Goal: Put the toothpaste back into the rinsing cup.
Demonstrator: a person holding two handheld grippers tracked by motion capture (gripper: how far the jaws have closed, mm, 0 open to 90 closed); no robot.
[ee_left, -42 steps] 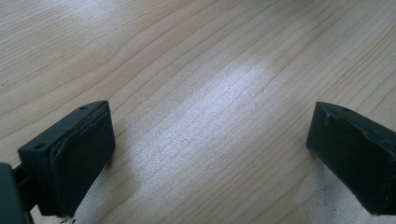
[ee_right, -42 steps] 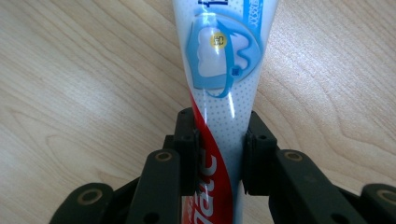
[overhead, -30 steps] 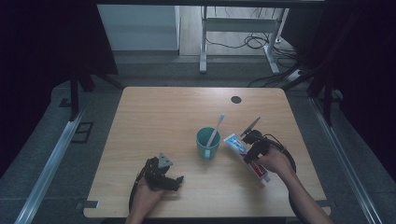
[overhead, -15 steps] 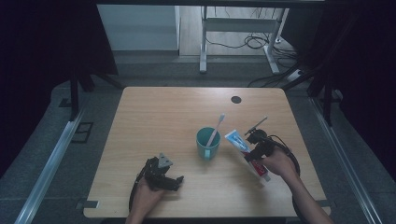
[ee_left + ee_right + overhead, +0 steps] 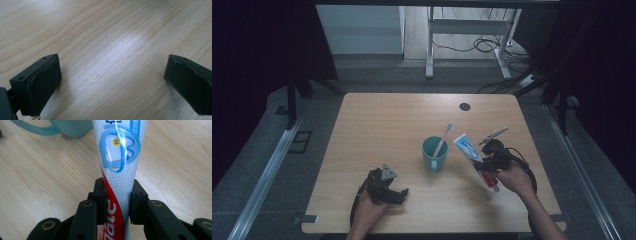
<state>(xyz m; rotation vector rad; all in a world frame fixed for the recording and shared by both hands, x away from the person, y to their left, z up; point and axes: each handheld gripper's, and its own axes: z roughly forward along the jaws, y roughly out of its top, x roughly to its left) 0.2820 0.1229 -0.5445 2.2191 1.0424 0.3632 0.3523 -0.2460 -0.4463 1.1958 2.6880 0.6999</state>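
A white, blue and red toothpaste tube [image 5: 472, 157] [image 5: 117, 162] is gripped by my right gripper [image 5: 486, 162] [image 5: 117, 200], whose pads press on both of its sides. The tube is lifted off the table and slants up to the left, its flat end close to a teal mug [image 5: 434, 154] [image 5: 71, 127]. A white toothbrush [image 5: 443, 137] leans in the mug. My left gripper [image 5: 388, 187] [image 5: 110, 82] rests low on the wood near the front left, its jaws open wide over bare tabletop.
The wooden table [image 5: 402, 120] has a small dark round hole cover [image 5: 465, 106] at the back right. Beyond the far edge stand metal desk legs and cables on the floor. Dark curtains flank both sides.
My right gripper has carried the toothpaste tube slightly up and toward the mug. The left gripper has stayed put.
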